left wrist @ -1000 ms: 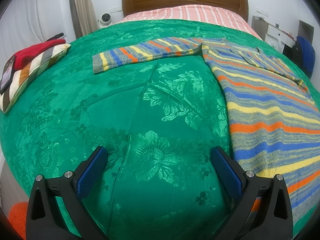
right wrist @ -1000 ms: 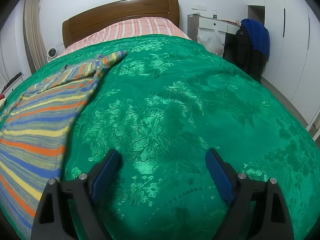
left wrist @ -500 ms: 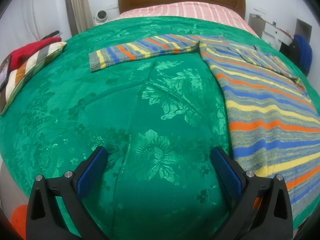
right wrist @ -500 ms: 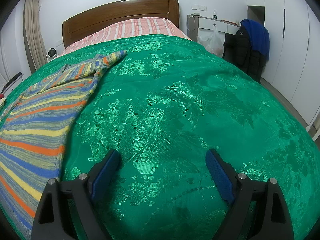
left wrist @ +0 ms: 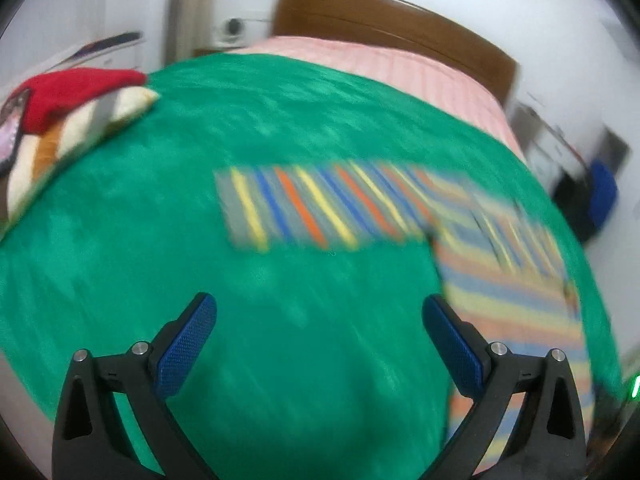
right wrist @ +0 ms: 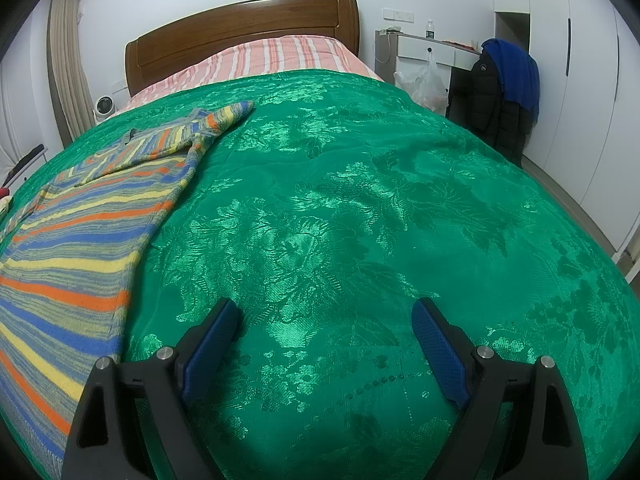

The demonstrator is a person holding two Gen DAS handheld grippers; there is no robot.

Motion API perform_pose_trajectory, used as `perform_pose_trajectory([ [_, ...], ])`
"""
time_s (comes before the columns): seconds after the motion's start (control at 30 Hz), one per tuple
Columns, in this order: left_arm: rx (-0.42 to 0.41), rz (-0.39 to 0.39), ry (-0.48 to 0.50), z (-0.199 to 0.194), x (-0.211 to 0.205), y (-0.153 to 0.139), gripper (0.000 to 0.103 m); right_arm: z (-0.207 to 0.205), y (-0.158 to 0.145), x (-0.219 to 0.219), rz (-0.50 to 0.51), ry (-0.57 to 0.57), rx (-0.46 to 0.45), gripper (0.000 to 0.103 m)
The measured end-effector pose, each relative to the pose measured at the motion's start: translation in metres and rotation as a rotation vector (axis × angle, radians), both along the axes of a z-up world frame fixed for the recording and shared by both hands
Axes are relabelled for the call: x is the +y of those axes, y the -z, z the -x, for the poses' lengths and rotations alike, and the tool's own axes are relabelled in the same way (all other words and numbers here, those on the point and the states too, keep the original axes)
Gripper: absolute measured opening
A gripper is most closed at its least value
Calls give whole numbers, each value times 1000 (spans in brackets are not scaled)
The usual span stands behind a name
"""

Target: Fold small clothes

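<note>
A striped knit sweater (left wrist: pixel 504 280) in grey, yellow, blue and orange lies flat on the green bedspread (left wrist: pixel 280 120). One sleeve (left wrist: pixel 312 208) stretches out to the left, ahead of my left gripper (left wrist: pixel 320 316). The left gripper is open and empty, above the bedspread, short of the sleeve; this view is blurred. In the right wrist view the sweater (right wrist: pixel 76 248) lies at the left, its other sleeve folded over its chest. My right gripper (right wrist: pixel 324 320) is open and empty over bare bedspread (right wrist: pixel 360 200), right of the sweater's edge.
A striped pillow with a red garment (left wrist: pixel 72 92) on it lies at the bed's left edge. The wooden headboard (right wrist: pixel 240 36) and pink striped sheet (right wrist: pixel 260 60) are at the far end. A desk, a plastic bag and hanging jackets (right wrist: pixel 504 88) stand to the right of the bed.
The left gripper has swung forward and left, toward the outstretched sleeve, and its view is now motion-blurred. The right gripper has barely moved. Both stay open.
</note>
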State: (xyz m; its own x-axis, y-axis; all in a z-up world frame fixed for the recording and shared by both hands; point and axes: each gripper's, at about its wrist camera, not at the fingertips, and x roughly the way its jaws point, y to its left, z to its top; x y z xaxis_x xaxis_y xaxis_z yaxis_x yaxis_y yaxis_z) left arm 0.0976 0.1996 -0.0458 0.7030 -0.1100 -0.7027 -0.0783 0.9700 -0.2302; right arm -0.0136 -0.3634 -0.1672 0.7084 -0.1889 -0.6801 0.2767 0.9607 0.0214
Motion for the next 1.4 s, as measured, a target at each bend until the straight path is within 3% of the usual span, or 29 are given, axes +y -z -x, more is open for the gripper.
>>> perform_pose_trajectory([
  [0.07,97,49,-71,-46,32,4,102,0,0,0,0,-1,-1,89],
  [0.17,249,93,-141,-92,56,32,96,1,0,0,1,-1,-1,89],
  [0.27,316,140,-183,-117,62,60,82,1,0,0,4,1,-3,89],
  [0.3,305,136,-199,-120,60,63,79,2,0,0,6,1,-4,89],
  [0.33,284,126,-207,-121,58,62,58,2,0,0,7,1,-4,89],
  [0.37,266,123,-192,-122,52,61,4,2,0,0,8,1,-5,90],
  [0.4,283,125,-170,-126,46,60,7,2,0,-1,9,1,-5,90],
  [0.43,283,94,-168,-128,39,53,2,3,0,0,9,0,-6,90],
  [0.5,226,3,-147,-132,27,29,2,3,0,0,10,0,-6,90],
  [0.6,87,-125,-51,-138,-18,-38,2,3,0,-1,9,-1,-6,90],
  [0.7,-30,-179,83,-146,-86,-101,2,3,0,0,10,-1,-5,91],
  [0.83,-117,-223,264,-147,-189,-137,3,3,0,-1,9,-5,-3,91],
  [0.9,-141,-249,346,-145,-245,-134,5,3,0,-1,10,-5,-2,91],
  [0.93,-137,-257,385,-143,-269,-127,21,3,0,-1,10,-5,-3,91],
  [0.97,-106,-252,444,-142,-293,-116,58,3,0,0,9,-5,-3,91],
  [1.0,-75,-250,476,-139,-309,-106,75,3,0,0,9,-5,-3,91],
  [1.03,-67,-233,510,-135,-322,-96,82,3,0,-1,9,-5,-3,91],
  [1.17,-47,-119,538,-127,-312,-82,81,3,-1,0,10,-5,-3,91],
  [1.3,-41,-114,361,-141,-251,-74,87,2,0,-1,9,-10,1,92],
  [1.4,45,-140,243,-152,-211,-38,82,-1,0,0,7,-16,4,93],
])
